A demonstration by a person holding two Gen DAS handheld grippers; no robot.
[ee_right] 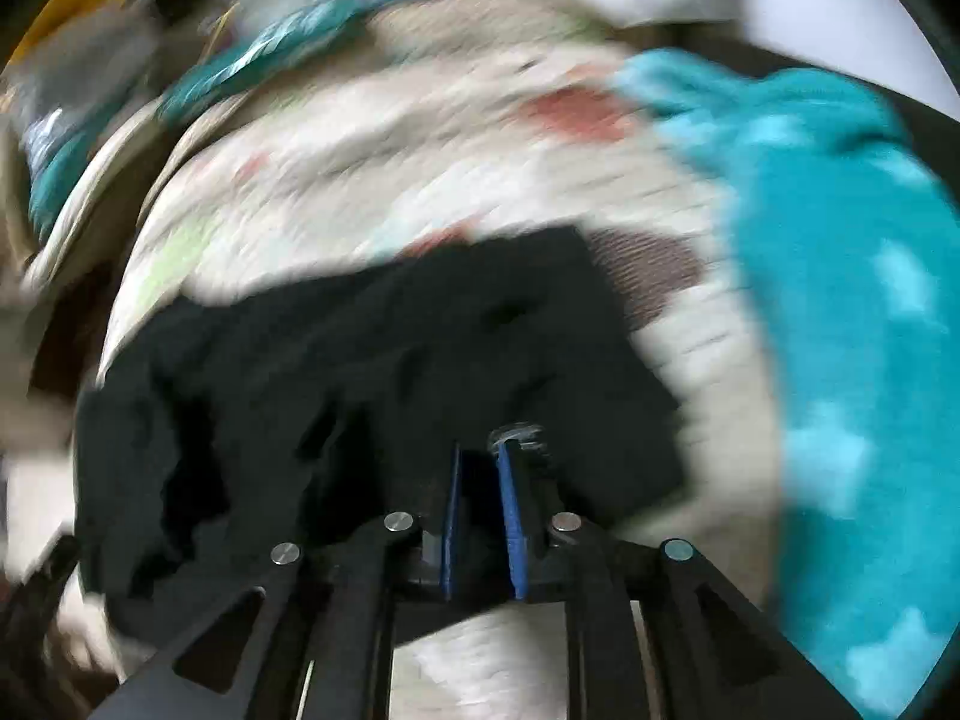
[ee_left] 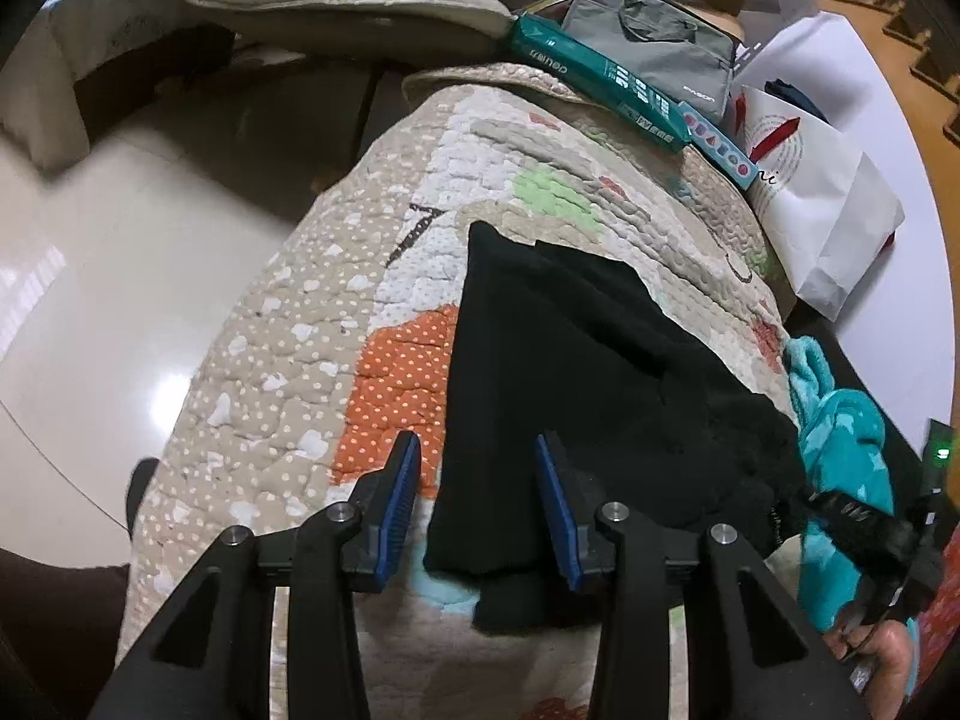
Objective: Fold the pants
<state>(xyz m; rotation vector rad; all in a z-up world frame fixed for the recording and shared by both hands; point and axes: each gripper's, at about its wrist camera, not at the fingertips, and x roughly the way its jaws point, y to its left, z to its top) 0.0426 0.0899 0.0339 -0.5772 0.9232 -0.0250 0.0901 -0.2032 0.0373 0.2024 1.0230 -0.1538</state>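
Observation:
Black pants [ee_left: 576, 384] lie folded lengthwise on a patchwork quilt [ee_left: 336, 324]. My left gripper [ee_left: 477, 450] is open, its blue pads either side of the pants' near left edge, holding nothing. My right gripper [ee_right: 480, 468] is shut on the black pants [ee_right: 372, 360] at their near edge; this view is motion-blurred. The right gripper also shows in the left wrist view [ee_left: 864, 522] at the pants' right end, next to a teal garment.
A teal star-patterned garment [ee_right: 840, 300] lies on the quilt right of the pants. Green boxes [ee_left: 600, 84], a grey bag [ee_left: 654, 30] and a white paper bag [ee_left: 822, 192] sit at the quilt's far end. Shiny floor [ee_left: 120, 300] lies to the left.

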